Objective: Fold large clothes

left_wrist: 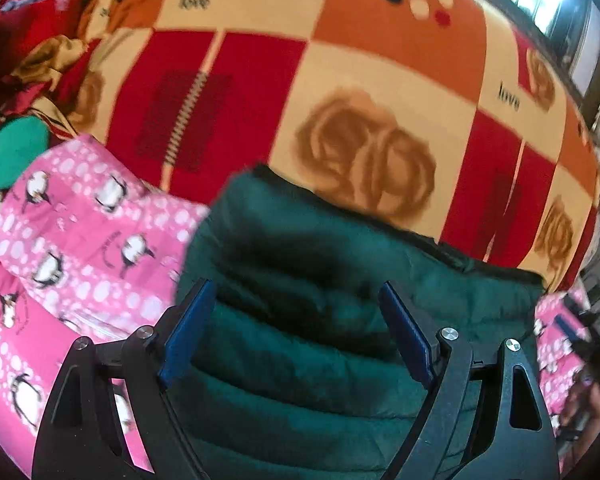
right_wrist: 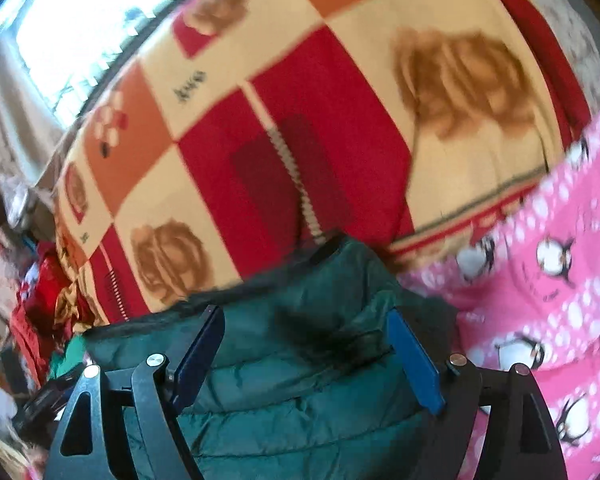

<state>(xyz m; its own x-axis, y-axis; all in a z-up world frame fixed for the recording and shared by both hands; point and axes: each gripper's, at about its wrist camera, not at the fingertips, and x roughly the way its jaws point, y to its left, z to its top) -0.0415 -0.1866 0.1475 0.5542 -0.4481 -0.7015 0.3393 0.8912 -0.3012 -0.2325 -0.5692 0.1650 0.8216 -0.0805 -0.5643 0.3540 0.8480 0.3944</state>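
Observation:
A dark green quilted puffer jacket [left_wrist: 320, 280] lies folded on the bed, with a dark fur-like trim along its far edge. My left gripper [left_wrist: 296, 296] hovers over it, blue pads spread wide, nothing pinched between them. In the right wrist view the same jacket [right_wrist: 300, 380] fills the lower middle, and my right gripper [right_wrist: 306, 320] stands open above it, its pads clear of the fabric. A pink penguin-print garment [left_wrist: 80, 248] lies beside the jacket on the left; the right wrist view shows that pink garment [right_wrist: 548, 300] on the right.
The bed is covered by a red, orange and cream checked blanket [left_wrist: 340, 72] with rose prints. A heap of red and green clothes [left_wrist: 24, 60] sits at the far left corner. A bright window [right_wrist: 84, 20] lies beyond the bed.

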